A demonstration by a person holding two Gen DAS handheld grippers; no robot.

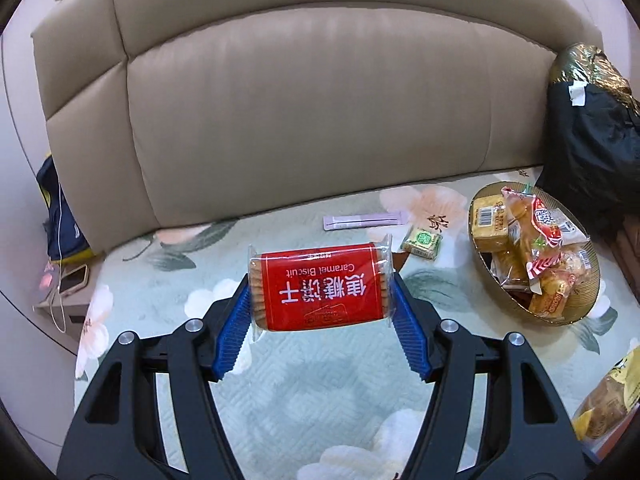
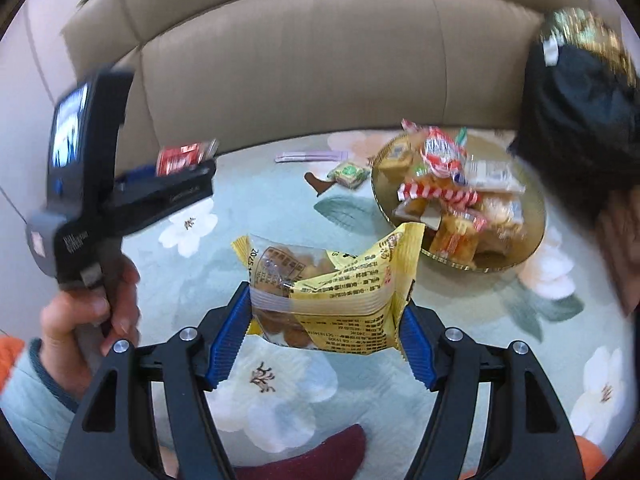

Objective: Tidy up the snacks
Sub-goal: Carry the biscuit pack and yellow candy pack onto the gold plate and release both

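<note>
My left gripper (image 1: 320, 280) is shut on a red caramel biscuit pack (image 1: 320, 286) and holds it above the floral bed cover. It also shows in the right wrist view (image 2: 176, 168), far left, with the red pack (image 2: 182, 157) in it. My right gripper (image 2: 326, 312) is shut on a yellow snack bag (image 2: 332, 292) held above the cover. A gold bowl (image 1: 582, 304) full of wrapped snacks sits to the right; it also shows in the right wrist view (image 2: 532, 220). A small green packet (image 1: 422, 242) and a purple sachet strip (image 1: 364, 221) lie loose near the headboard.
A padded beige headboard (image 1: 312, 112) stands behind. A black bag (image 1: 592, 140) sits at the far right beside the bowl. A phone (image 1: 74, 278) with a white cable lies on a bedside stand at left. The yellow bag also shows at the lower right (image 1: 612, 400).
</note>
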